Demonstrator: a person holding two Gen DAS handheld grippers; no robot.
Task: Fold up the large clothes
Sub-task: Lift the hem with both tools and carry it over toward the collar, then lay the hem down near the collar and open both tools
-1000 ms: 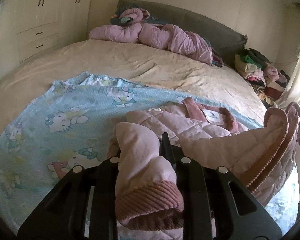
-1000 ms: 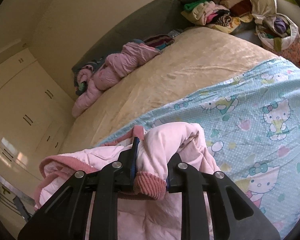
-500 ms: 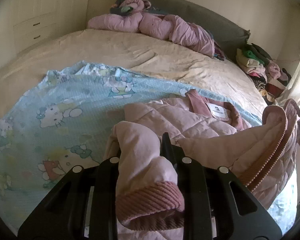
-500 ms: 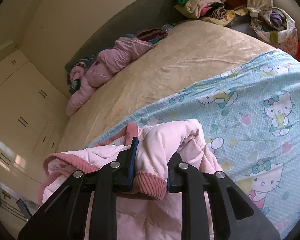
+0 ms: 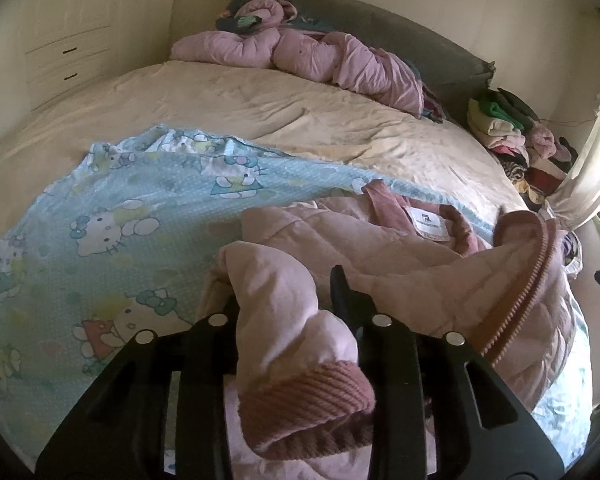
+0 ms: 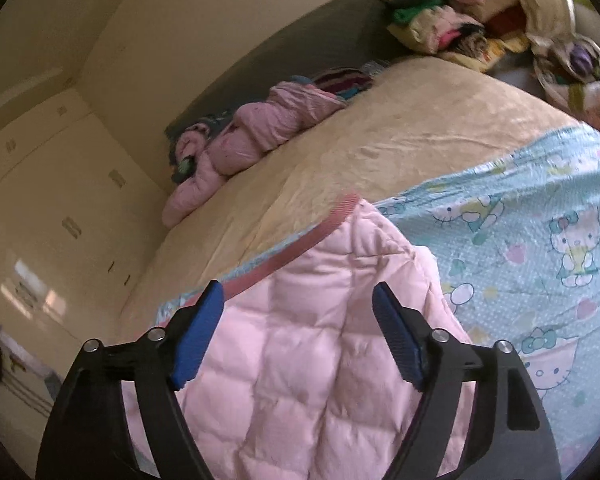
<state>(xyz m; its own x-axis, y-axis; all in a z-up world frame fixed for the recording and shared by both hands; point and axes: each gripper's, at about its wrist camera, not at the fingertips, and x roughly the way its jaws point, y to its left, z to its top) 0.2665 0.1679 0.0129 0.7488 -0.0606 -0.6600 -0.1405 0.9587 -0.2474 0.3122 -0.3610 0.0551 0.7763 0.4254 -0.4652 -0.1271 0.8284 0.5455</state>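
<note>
A pink quilted jacket (image 5: 400,256) with dusty-rose ribbed trim lies on a light-blue cartoon-cat blanket (image 5: 112,216) on the bed. My left gripper (image 5: 288,300) is shut on the jacket's sleeve, whose ribbed cuff (image 5: 304,404) hangs back between the jaws. The collar with its white label (image 5: 428,220) lies beyond, and a folded-over edge with a ribbed band (image 5: 520,280) stands at the right. My right gripper (image 6: 300,308) is open, its blue pads (image 6: 198,332) apart, just above the flat quilted jacket panel (image 6: 308,360).
A beige bed (image 5: 260,108) stretches beyond the blanket. Pink quilted clothes (image 5: 300,52) lie bunched by the grey headboard (image 5: 380,28). A heap of mixed clothes (image 5: 512,136) sits at the bed's far right corner. Cream wardrobes (image 5: 60,32) line the left wall.
My right gripper has opened and let go of the sleeve cuff; the jacket now lies flat under it. My left gripper still holds its sleeve and has shifted slightly.
</note>
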